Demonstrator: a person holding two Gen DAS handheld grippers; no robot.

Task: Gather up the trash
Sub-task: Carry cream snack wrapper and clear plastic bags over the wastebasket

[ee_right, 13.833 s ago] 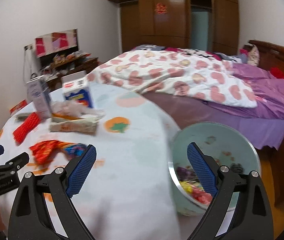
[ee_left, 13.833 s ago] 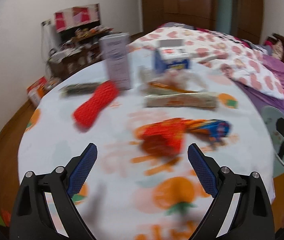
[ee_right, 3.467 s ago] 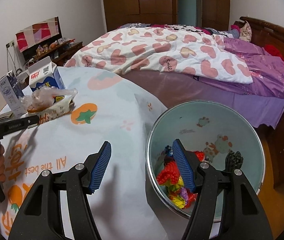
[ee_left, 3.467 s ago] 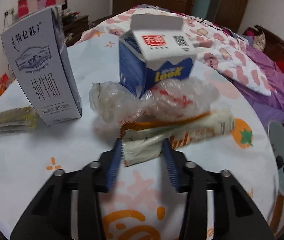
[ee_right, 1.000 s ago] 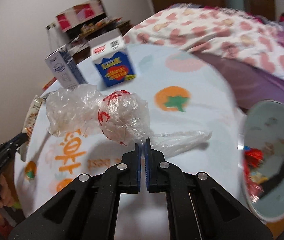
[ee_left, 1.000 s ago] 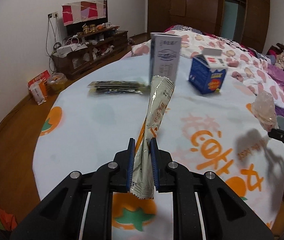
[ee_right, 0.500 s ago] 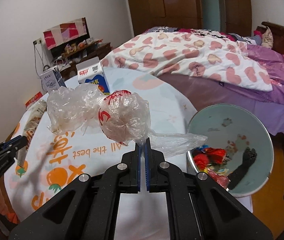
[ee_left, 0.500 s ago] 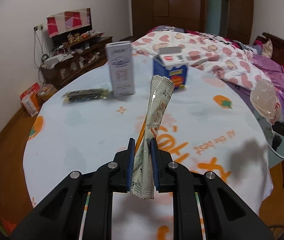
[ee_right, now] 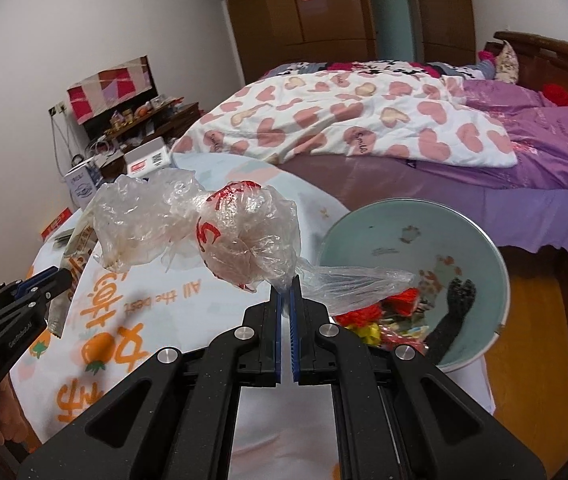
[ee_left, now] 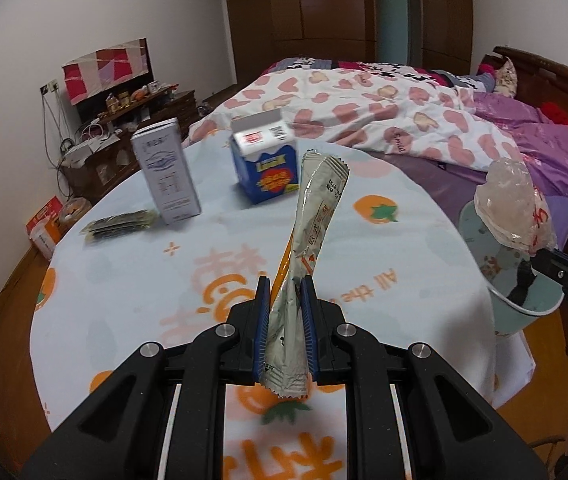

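My left gripper is shut on a long beige snack wrapper that sticks up above the round table. In the right wrist view my right gripper is shut on a crumpled clear plastic bag with red print, held in the air just left of the pale green trash bin. The bin stands beside the table's right edge and holds several colourful wrappers. The same bag shows at the right of the left wrist view, above the bin.
On the table stand a grey-white milk carton and a blue carton, with a flat dark-green packet lying to their left. A bed with a heart-print quilt lies beyond. A low cabinet is at the left wall.
Both grippers have swung right with their loads. The bin has come into view under the plastic bag, and the cartons have slid left in the left wrist view.
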